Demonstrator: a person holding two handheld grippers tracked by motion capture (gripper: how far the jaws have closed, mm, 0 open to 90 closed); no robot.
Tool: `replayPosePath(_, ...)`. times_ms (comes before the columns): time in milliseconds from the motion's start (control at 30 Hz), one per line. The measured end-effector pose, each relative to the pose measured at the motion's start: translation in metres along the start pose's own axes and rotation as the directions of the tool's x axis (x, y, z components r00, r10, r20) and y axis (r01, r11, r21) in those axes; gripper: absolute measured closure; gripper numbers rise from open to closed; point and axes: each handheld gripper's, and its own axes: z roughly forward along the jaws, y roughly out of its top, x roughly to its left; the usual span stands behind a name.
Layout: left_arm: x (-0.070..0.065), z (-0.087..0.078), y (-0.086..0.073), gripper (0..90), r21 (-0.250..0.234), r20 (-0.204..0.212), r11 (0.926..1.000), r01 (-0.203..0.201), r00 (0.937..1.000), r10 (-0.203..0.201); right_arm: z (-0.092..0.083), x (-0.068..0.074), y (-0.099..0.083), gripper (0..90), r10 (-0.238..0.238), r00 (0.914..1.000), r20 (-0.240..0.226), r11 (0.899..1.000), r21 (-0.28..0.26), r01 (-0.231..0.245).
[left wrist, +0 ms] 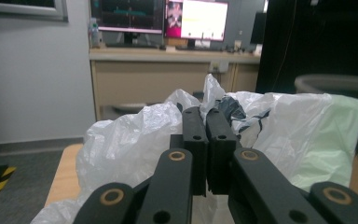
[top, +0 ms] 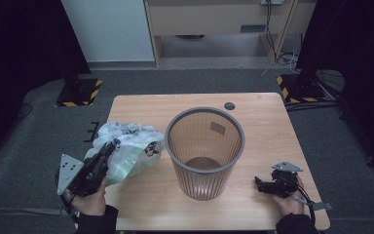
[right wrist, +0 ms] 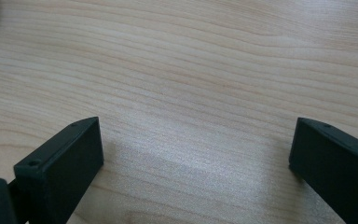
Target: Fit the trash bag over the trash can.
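So the left gripper (top: pixel 111 146) is angled up and away from the person, hand (top: pixel 91 200) underneath at the near left edge of the table (top: pixel 263 117), grey plate facing out to the left. Its jaws are pinched tight together on a fold of the crumpled white plastic bag (top: pixel 129 148). In the left gripper view the bag (left wrist: pixel 135 135) bunches up on both sides of the closed tips and billows out past them, with a pale green part off to the right.

Just right of that claw, beyond the bag, stands the brownish see-through waste bin (top: pixel 204 151), upright with a grey rim. The bag sits just beside it; can't tell if they touch.

The right gripper (top: pixel 260 184) is low at the near right of the table, hand (top: pixel 289 200) behind it, pointing left toward the bin's base but apart from it. Jaws spread wide, nothing between them, just bare wood in the right gripper view (right wrist: pixel 191 84).
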Motion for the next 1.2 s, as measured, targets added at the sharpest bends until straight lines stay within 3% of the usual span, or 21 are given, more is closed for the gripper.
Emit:
replayPosePath(200, 0.002, -0.002, 0.026, 88.3, -0.071, 0.001, 0.9967, 0.039, 0.9992, -0.039, 0.000, 0.000, 0.000, 2.7, 0.000, 1.0000, 0.000, 1.000, 0.000, 0.000)
replayPosePath(433, -0.006, -0.001, 0.049, 88.3, -0.135, 0.018, 0.9896, 0.051, 0.9986, -0.049, 0.000, 0.000, 0.000, 2.7, -0.001, 1.0000, 0.000, 1.000, 0.000, 0.001)
replayPosePath(733, -0.042, 0.006, 0.067, 88.3, -0.202, 0.071, 0.9791, 0.028, 0.9974, -0.014, 0.000, 0.000, 0.000, 2.7, -0.001, 1.0000, -0.001, 1.000, 0.000, 0.001)
replayPosePath(1033, -0.076, 0.018, 0.079, 88.3, -0.234, 0.152, 0.9713, 0.044, 0.9884, -0.008, 0.000, 0.001, 0.000, 2.7, 0.001, 1.0000, -0.003, 1.000, 0.001, -0.001)
replayPosePath(1200, -0.097, 0.025, 0.083, 88.3, -0.229, 0.213, 0.9730, 0.031, 0.9768, 0.019, 0.000, 0.000, 0.000, 2.7, -0.002, 1.0000, -0.002, 1.000, 0.000, 0.002)
